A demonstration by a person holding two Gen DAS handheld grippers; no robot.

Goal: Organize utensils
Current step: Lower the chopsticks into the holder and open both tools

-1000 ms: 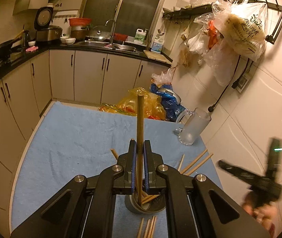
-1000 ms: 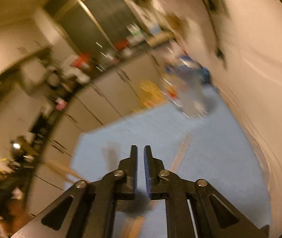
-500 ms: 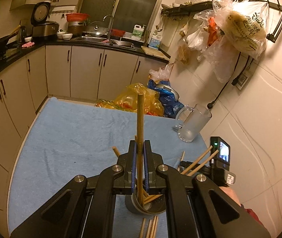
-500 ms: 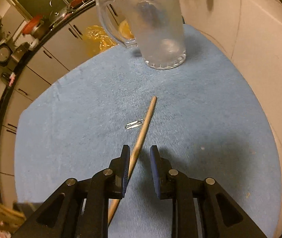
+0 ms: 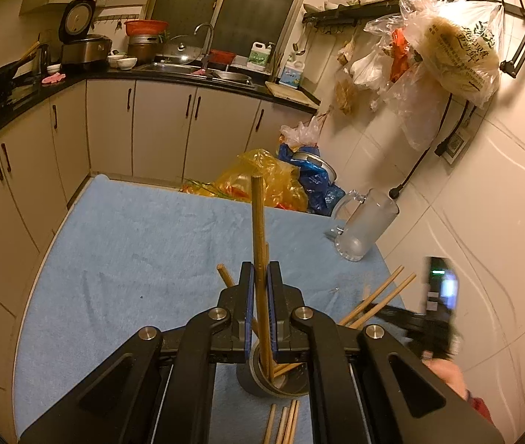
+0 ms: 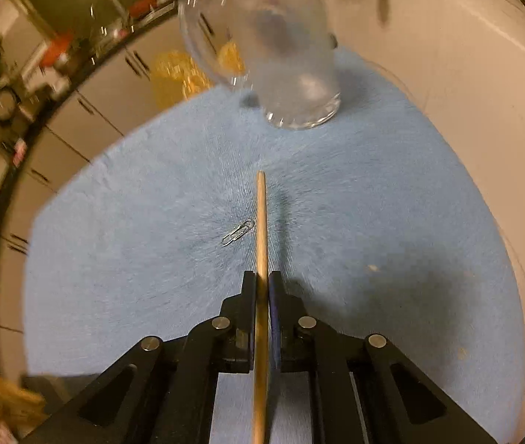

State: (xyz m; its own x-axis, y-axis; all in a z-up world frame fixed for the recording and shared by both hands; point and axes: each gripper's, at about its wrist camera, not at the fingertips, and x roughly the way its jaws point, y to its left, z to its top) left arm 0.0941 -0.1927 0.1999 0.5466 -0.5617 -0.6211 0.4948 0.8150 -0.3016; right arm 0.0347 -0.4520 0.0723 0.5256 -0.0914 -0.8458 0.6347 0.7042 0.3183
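Observation:
My left gripper (image 5: 260, 277) is shut on a wooden chopstick (image 5: 258, 229) that stands upright, its lower end inside a grey round holder (image 5: 262, 379) on the blue cloth (image 5: 133, 251). Several other chopsticks (image 5: 377, 299) lean out of the holder, and a few loose ones (image 5: 284, 421) lie in front of it. My right gripper (image 6: 261, 285) is shut on another chopstick (image 6: 261, 222) that points forward just above the cloth (image 6: 373, 203). The right gripper also shows blurred at the right of the left wrist view (image 5: 432, 318).
A frosted glass mug (image 5: 366, 225) stands at the far right of the cloth, also seen close ahead in the right wrist view (image 6: 284, 55). A paperclip (image 6: 238, 232) lies beside the chopstick. Yellow and blue plastic bags (image 5: 273, 181) sit at the far edge. The tiled wall is at right.
My right gripper came down to the cloth, closed on the lying chopstick and lifted it straight. My left gripper kept its chopstick in the holder, barely moving.

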